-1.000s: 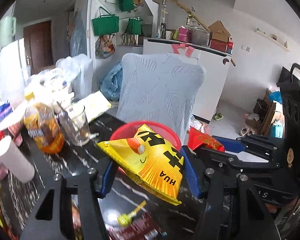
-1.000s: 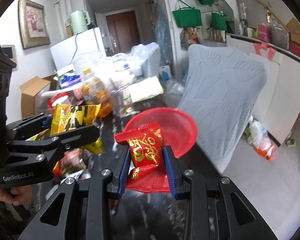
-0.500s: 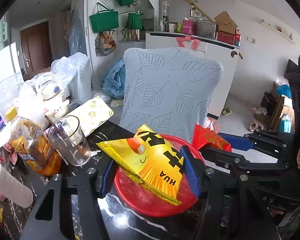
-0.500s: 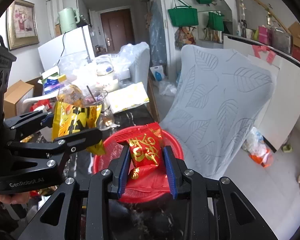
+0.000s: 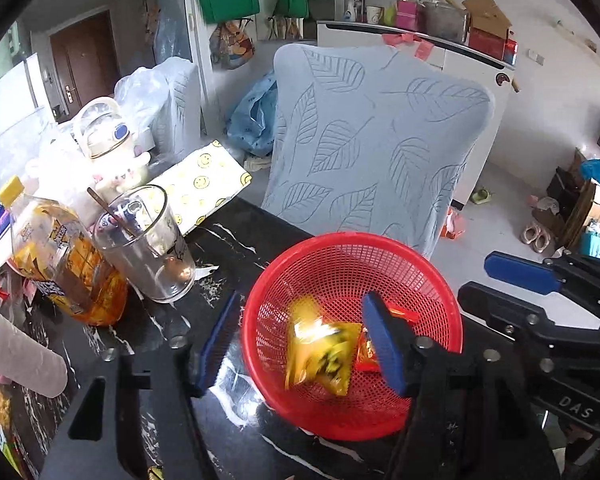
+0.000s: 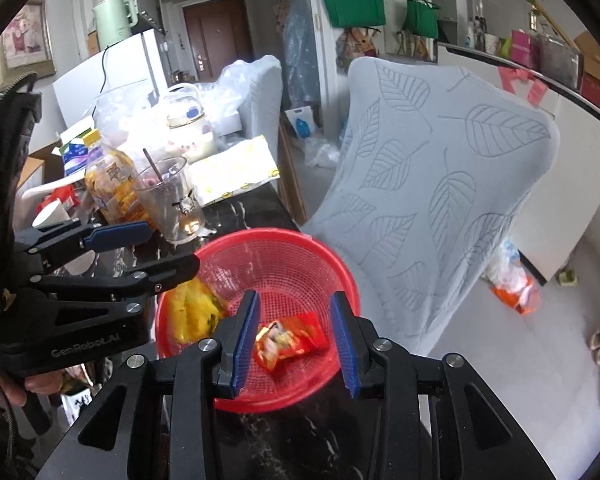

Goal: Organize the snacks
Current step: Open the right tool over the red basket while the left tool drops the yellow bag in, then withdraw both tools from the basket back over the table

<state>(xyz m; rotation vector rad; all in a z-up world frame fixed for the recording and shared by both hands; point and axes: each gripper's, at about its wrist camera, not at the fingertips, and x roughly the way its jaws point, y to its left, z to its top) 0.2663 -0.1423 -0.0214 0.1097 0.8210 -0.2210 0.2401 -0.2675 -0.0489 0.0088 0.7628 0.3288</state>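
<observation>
Jaws of left gripper [image 5: 300, 344] opening, spread wide, pads clear of yellow snack bag [image 5: 320, 352] lying loose in red basket [image 5: 380, 248]. Jaws of right gripper [image 6: 296, 336] also opening, red snack packet [image 6: 288, 338] dropped free between pads, touching neither.

Progress: two snacks in basket, yellow at 9 o'clock, red at 3 o'clock. More wrappers seemingly left at table's [image 5: 236, 224] 8 o'clock edge.

Other containers, 10 o'clock of basket: bottle [image 5: 56, 256] holding orange drink; glass [image 5: 148, 248] holding spoon, little else.

On my left gripper [image 6: 156, 248] I read "GenRobot.AI"; my right gripper [image 5: 500, 280] shows "DAS".
</observation>
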